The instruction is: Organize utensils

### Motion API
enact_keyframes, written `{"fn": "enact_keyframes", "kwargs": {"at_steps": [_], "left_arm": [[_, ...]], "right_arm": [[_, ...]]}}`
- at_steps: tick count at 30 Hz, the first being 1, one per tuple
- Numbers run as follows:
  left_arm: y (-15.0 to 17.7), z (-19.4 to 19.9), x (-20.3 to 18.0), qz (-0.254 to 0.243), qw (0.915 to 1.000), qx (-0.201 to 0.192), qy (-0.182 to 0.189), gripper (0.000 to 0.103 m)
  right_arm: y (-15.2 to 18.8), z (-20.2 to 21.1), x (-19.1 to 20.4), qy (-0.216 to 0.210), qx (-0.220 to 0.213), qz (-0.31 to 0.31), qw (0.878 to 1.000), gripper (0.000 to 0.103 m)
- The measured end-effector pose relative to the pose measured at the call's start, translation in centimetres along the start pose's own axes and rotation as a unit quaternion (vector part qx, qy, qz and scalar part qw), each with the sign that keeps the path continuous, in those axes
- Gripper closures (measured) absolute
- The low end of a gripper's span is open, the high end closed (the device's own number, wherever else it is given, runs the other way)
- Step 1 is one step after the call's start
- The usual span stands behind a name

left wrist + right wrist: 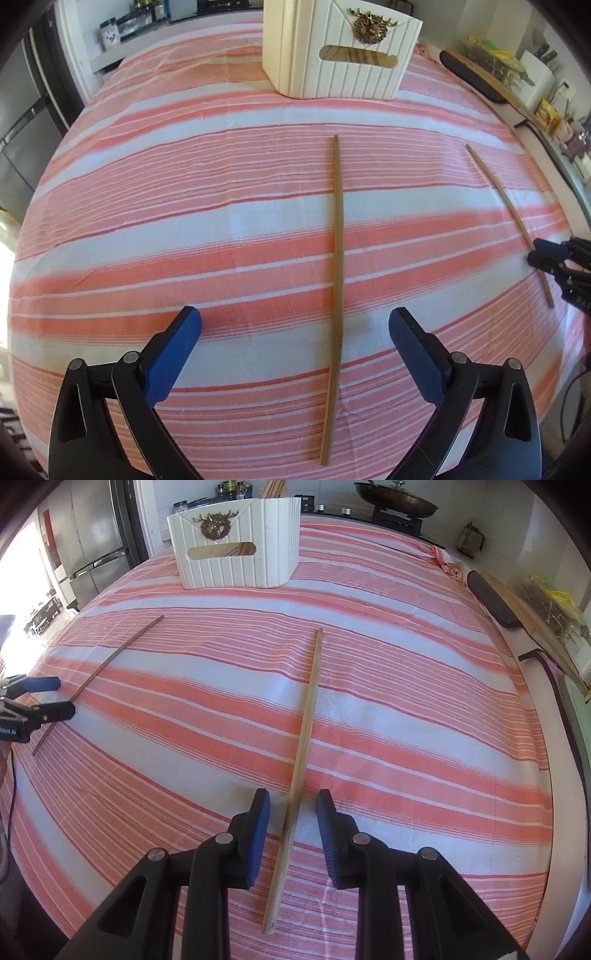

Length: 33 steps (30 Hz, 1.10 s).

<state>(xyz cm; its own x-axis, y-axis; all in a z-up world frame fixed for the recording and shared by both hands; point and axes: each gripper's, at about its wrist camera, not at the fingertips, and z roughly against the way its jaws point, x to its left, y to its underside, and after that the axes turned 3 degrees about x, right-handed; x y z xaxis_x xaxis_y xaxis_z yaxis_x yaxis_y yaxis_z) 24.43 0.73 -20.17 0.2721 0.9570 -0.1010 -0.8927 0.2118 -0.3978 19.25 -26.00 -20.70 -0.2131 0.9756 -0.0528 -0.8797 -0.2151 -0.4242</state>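
Some sticks already stand in the white holder (236,542) at the far end of the striped cloth (406,738) — I can see them through its handle slot and poking above its rim — so part of the sorting looks done, but two chopsticks lie loose on the cloth, well apart from the holder. My left gripper (295,325) is wide open, hovering over the darker chopstick (338,240) without touching it. My right gripper (293,808) has its jaws narrowed to either side of the paler chopstick (306,738), yet a gap shows on both sides, so I judge it not yet gripped. Both pickups and both drops remain. Only the right view shows the stove and the pan (395,500) behind the holder and the sticks above its rim; only the left view shows the knife block (537,74) at the counter's edge.
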Motion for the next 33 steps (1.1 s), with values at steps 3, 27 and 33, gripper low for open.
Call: {"fn": "enact_keyframes", "kwargs": {"at_steps": [3,27,33], "left_arm": [[-0.7,-0.3,0.6,0.003,0.9998,0.016,0.011,0.002],[-10.6,-1.8,-3.1,-0.047,0.9987,0.016,0.009,0.099],[-8.6,7.1,-1.2,-0.027,0.9943,-0.079,0.067,0.099]], "right_arm": [[-0.5,-0.1,-0.4,-0.016,0.021,0.01,1.0,0.076],[-13.2,-4.4,-5.0,-0.061,0.02,-0.079,0.995,0.097],[-11.3,6.0,-4.0,-0.103,-0.099,-0.055,0.988,0.097]]}}
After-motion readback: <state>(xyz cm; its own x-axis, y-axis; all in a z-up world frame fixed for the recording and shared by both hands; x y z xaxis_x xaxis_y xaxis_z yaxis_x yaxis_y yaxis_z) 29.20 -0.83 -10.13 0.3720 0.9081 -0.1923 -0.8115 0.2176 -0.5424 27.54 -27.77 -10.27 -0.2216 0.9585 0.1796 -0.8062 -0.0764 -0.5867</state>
